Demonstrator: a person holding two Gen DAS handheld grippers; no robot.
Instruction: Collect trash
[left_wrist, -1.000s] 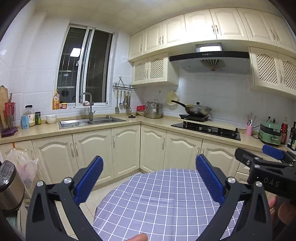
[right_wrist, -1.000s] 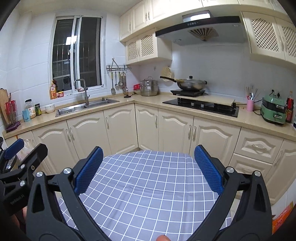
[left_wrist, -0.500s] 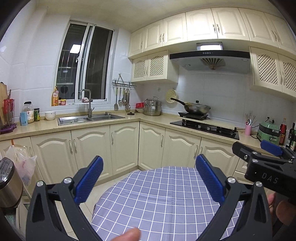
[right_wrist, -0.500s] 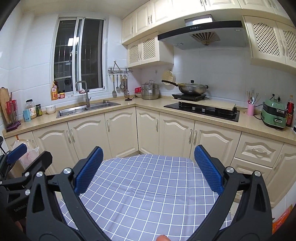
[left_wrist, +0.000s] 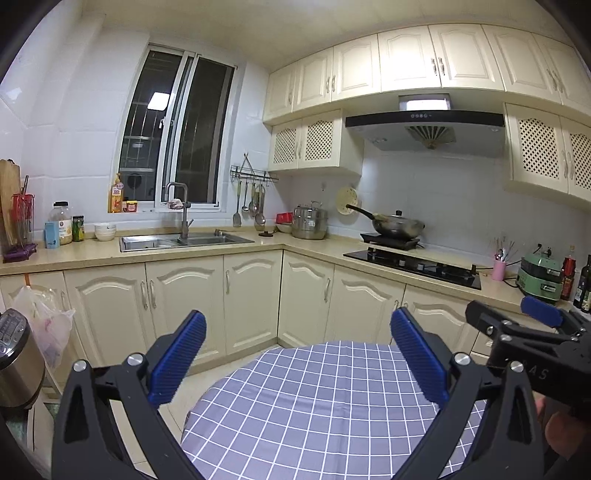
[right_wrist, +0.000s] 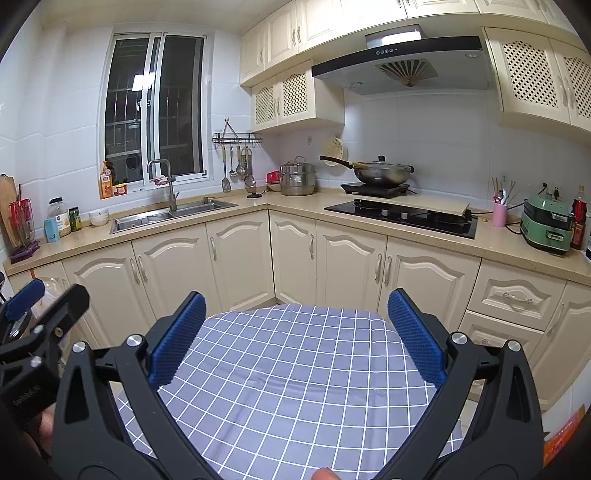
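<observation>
At far left, a plastic bag (left_wrist: 48, 325) is hanging beside a steel bin (left_wrist: 16, 354); no loose trash is showing. Both the left gripper (left_wrist: 295, 354) and right gripper (right_wrist: 295, 332) are gaping wide, empty, over the checked tablecloth (right_wrist: 295, 376), facing the sink (right_wrist: 166, 218) and hob (right_wrist: 402, 218).

the table (right_wrist: 295, 369) wears a lavender-blue cloth with a white grid, the left claw (left_wrist: 295, 356) and right claw (right_wrist: 295, 334) show blue pads on black, and the cabinets (right_wrist: 236, 258) look cream.
</observation>
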